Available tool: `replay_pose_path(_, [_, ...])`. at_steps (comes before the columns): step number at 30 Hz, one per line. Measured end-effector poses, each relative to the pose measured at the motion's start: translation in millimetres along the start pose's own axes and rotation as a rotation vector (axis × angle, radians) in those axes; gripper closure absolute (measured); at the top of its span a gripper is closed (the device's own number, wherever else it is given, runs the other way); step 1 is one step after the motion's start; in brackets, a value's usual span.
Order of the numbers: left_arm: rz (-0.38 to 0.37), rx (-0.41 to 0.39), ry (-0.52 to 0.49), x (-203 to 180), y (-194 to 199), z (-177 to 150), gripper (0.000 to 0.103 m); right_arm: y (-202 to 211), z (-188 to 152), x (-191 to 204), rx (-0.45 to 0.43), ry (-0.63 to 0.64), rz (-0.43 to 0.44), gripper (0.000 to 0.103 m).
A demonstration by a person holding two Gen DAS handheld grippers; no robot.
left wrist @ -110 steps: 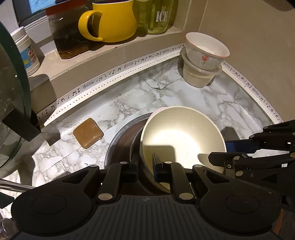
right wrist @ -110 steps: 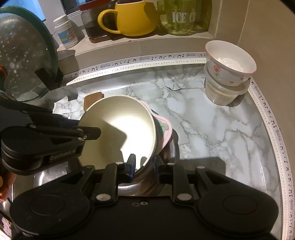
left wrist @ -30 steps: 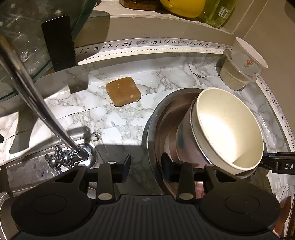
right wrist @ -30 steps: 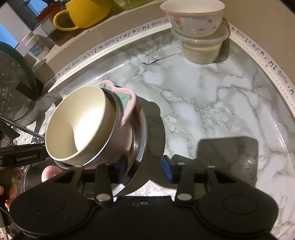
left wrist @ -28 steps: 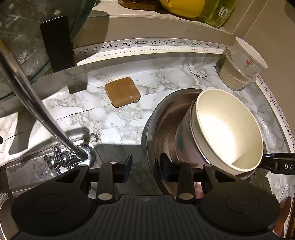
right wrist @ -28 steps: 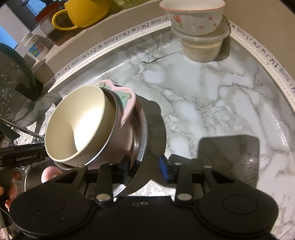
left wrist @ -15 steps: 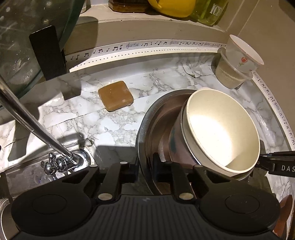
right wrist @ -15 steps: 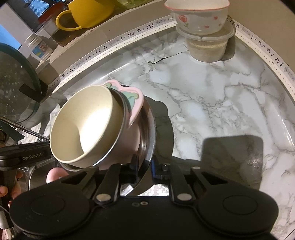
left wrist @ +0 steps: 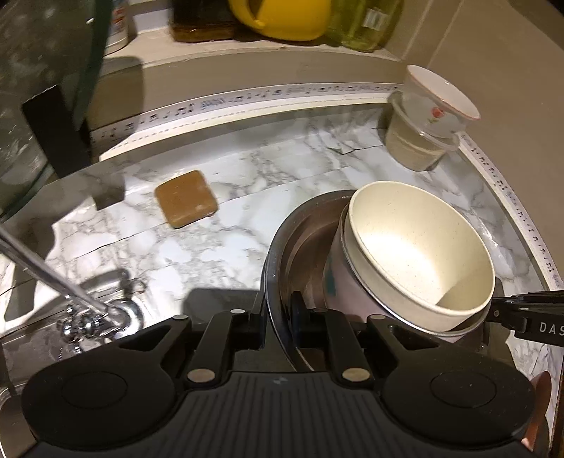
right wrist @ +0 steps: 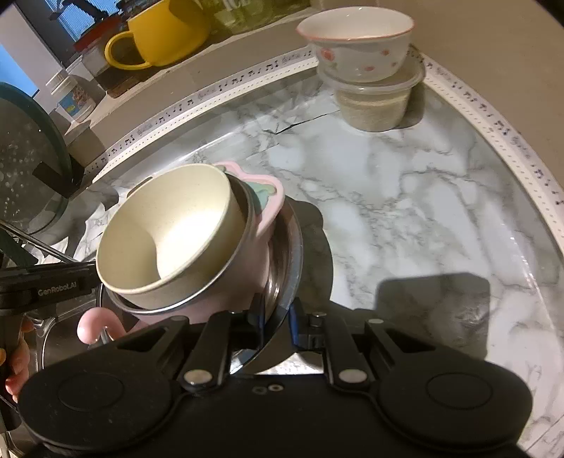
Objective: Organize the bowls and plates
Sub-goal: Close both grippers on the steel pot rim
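Observation:
A steel bowl (left wrist: 278, 253) holds a pink bowl (left wrist: 333, 271), and a cream bowl (left wrist: 419, 257) is nested inside that one. My left gripper (left wrist: 276, 317) is shut on the steel rim at its near left side. In the right wrist view my right gripper (right wrist: 276, 324) is shut on the opposite side of the same steel bowl (right wrist: 290, 253). There the cream bowl (right wrist: 169, 239) and the pink bowl (right wrist: 269, 199) lean left, towards the left gripper's body (right wrist: 46, 285). The right gripper's fingers (left wrist: 528, 315) show at the right edge of the left wrist view.
A floral bowl (right wrist: 356, 45) sits on a lidded plastic tub (right wrist: 373, 105) at the counter's back right. A brown soap bar (left wrist: 185, 202) lies on the marble. A tap (left wrist: 95, 317) and a glass lid (left wrist: 35, 88) are at the left. A yellow mug (right wrist: 165, 31) stands on the ledge.
Both grippers, which had open jaws straddling the steel rim, have shut on it. The left view has shifted a little, with the soap bar and tub now further off.

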State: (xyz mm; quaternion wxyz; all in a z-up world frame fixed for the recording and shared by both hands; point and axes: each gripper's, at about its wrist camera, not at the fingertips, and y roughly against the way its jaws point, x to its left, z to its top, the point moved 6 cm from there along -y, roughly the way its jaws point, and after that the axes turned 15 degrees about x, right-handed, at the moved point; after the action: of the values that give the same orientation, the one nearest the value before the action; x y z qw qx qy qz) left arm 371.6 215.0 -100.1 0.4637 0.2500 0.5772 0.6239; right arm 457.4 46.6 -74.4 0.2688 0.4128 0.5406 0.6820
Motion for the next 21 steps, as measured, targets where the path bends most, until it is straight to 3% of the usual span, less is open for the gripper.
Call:
replay_pose_path(8, [-0.007, 0.009, -0.08, -43, -8, 4, 0.091, 18, -10, -24, -0.034, -0.023, -0.037, 0.088])
replay_pose_path(21, [-0.037, 0.038, -0.243, -139, -27, 13, 0.091, 45, -43, -103, -0.06, -0.159, -0.076, 0.088])
